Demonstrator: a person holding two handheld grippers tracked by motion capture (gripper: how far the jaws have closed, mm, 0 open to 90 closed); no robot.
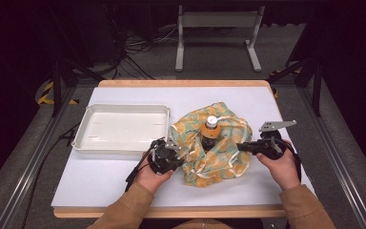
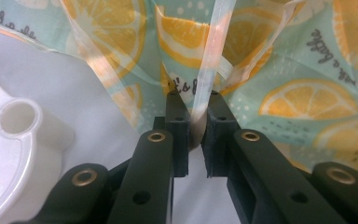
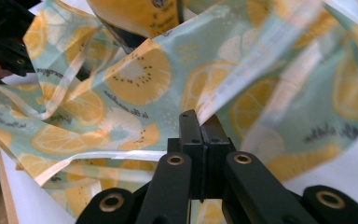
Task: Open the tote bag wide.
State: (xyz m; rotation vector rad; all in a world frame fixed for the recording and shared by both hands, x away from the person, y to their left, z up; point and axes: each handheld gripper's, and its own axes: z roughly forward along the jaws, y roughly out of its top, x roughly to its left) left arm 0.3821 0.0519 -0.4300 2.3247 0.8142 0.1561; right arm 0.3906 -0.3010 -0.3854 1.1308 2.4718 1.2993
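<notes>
Both forearms enter from the near table edge; left gripper (image 2: 193, 105) pinches a clear strip of the lemon-print bag (image 1: 212, 143), right gripper (image 3: 200, 122) pinches its opposite edge; bottle (image 1: 210, 130) stands inside, beside the white tray (image 1: 124, 128)

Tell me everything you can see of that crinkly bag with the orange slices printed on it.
The glossy teal plastic bag printed with orange slices and small dark script sits crumpled and open on the white table cover, just right of the white rectangular tray. A white-capped bottle of orange drink stands upright inside it. Pale translucent strips run along its edges. The left gripper pinches one such strip at the bag's left side; the right gripper is clamped on the bag's right edge.
</notes>
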